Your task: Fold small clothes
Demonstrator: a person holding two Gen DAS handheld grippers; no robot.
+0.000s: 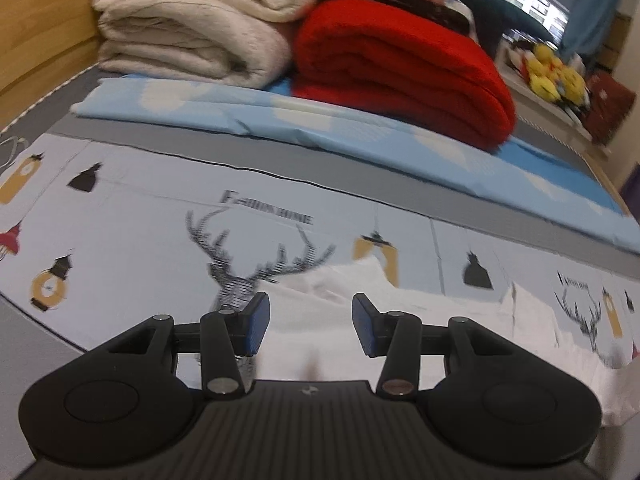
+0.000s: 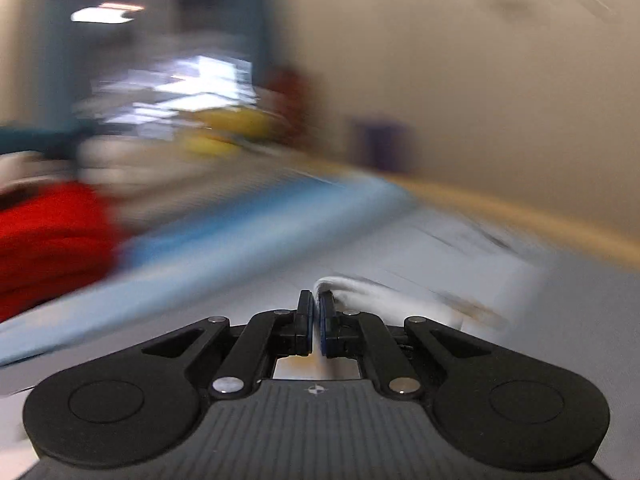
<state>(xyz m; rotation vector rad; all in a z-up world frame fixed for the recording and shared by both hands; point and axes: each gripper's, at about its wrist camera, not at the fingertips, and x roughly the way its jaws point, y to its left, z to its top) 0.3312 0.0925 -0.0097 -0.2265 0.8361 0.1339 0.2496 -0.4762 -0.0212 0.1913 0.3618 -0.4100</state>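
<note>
A small white garment (image 1: 340, 292) lies rumpled on the deer-print bed sheet (image 1: 160, 220), stretching off to the right. My left gripper (image 1: 311, 312) hovers just over it, open, its blue pads (image 1: 256, 324) well apart and pressing on nothing. The right wrist view is heavily blurred. There my right gripper (image 2: 317, 300) is shut, its pads close together on an edge of the white garment (image 2: 372, 296), which trails off to the right above the bed.
At the back of the bed a cream blanket (image 1: 192, 28) and a red blanket (image 1: 400, 72) rest on a folded light blue sheet (image 1: 280, 116). Yellow plush toys (image 1: 552, 72) sit on a ledge at far right. A wooden headboard (image 1: 32, 20) is at left.
</note>
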